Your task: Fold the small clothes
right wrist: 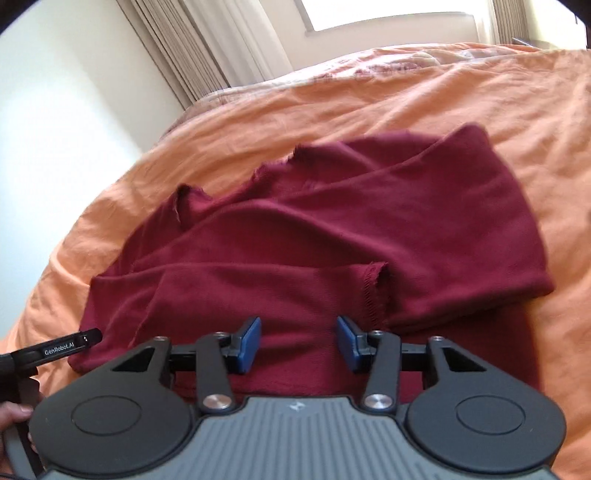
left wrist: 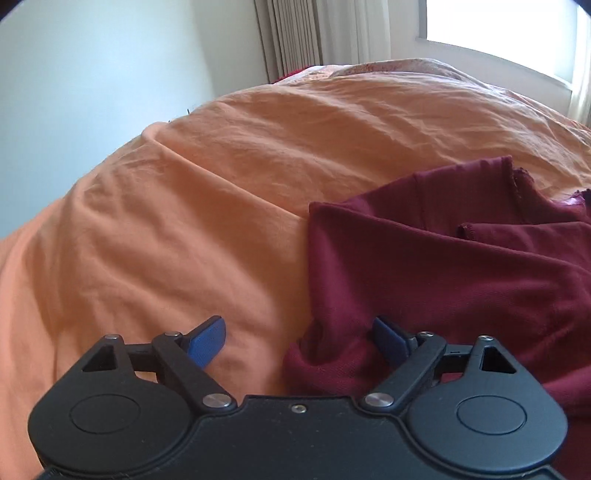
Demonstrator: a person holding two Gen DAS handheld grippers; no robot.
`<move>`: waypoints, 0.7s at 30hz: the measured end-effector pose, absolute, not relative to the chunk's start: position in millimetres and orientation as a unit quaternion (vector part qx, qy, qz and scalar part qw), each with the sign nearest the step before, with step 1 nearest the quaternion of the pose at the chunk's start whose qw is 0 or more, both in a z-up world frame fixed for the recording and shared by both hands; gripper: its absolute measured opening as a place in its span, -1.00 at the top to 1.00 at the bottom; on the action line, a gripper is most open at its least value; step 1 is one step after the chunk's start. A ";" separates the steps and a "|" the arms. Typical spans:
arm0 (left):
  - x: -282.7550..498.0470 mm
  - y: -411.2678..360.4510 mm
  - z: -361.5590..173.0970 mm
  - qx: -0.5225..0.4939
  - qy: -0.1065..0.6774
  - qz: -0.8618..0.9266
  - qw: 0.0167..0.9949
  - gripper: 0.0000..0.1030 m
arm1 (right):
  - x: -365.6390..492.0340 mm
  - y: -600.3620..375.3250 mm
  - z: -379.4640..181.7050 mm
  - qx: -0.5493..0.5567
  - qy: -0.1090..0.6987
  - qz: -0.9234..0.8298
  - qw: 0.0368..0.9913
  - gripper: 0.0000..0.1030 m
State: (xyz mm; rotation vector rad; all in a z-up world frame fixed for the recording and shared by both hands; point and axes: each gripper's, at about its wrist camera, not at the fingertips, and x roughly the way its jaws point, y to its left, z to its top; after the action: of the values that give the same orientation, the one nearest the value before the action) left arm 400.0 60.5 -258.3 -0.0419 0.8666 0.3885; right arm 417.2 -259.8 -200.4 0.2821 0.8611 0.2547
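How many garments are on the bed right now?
1 that I can see: a maroon garment, crumpled and partly folded on the orange bedspread, lying under both open grippers, left gripper at its left edge, right gripper over its near hem. Its folds could hide another.

A home bedroom: orange-sheeted bed, curtained window.

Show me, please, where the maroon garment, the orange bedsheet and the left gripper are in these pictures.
maroon garment point(right wrist: 369, 229): right wrist view, on the broad folded middle of the cloth.
orange bedsheet point(left wrist: 184, 221): left wrist view, on bare wrinkled sheet left of the garment.
left gripper point(left wrist: 299, 336): left wrist view, midway between its open blue fingertips.
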 end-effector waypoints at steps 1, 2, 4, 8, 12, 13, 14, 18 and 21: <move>397.2 59.2 -252.3 -0.019 0.408 0.189 0.893 -0.69 | 412.1 -264.9 -192.3 0.127 0.399 0.121 0.900 -0.08; 394.5 56.8 -245.3 -0.015 0.399 0.190 0.897 -0.69 | 407.8 -271.4 -184.1 0.121 0.382 0.115 0.909 -0.16; 394.6 48.9 -227.6 -0.011 0.376 0.183 0.908 -0.71 | 405.3 -291.5 -173.5 0.125 0.355 0.090 0.922 -0.26; 409.5 22.6 -205.7 -0.016 0.351 0.148 0.925 -0.74 | 435.7 -327.1 -169.7 0.081 0.338 0.032 0.937 -0.24; 420.8 -12.9 -200.3 -0.010 0.344 0.106 0.933 -0.75 | 470.7 -340.7 -165.0 0.082 0.323 0.067 0.941 -0.16; 421.5 -20.9 -200.0 -0.008 0.343 0.099 0.934 -0.75 | 478.4 -340.1 -168.3 0.078 0.328 0.076 0.938 -0.16; 421.9 -28.0 -200.0 -0.007 0.343 0.094 0.935 -0.75 | 485.3 -340.7 -173.2 0.077 0.334 0.079 0.936 -0.15; 418.9 -48.0 -201.5 -0.014 0.346 0.080 0.935 -0.75 | 519.7 -353.8 -197.5 0.086 0.354 0.038 0.931 -0.12; 419.3 -56.1 -204.7 -0.008 0.346 0.072 0.935 -0.75 | 530.3 -364.3 -203.4 0.087 0.365 0.034 0.926 -0.03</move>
State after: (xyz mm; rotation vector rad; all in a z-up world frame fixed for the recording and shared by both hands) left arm 419.3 -56.1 -204.7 -0.0169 0.7077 0.1469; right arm 530.3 -364.3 -203.4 0.1793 0.7492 0.0694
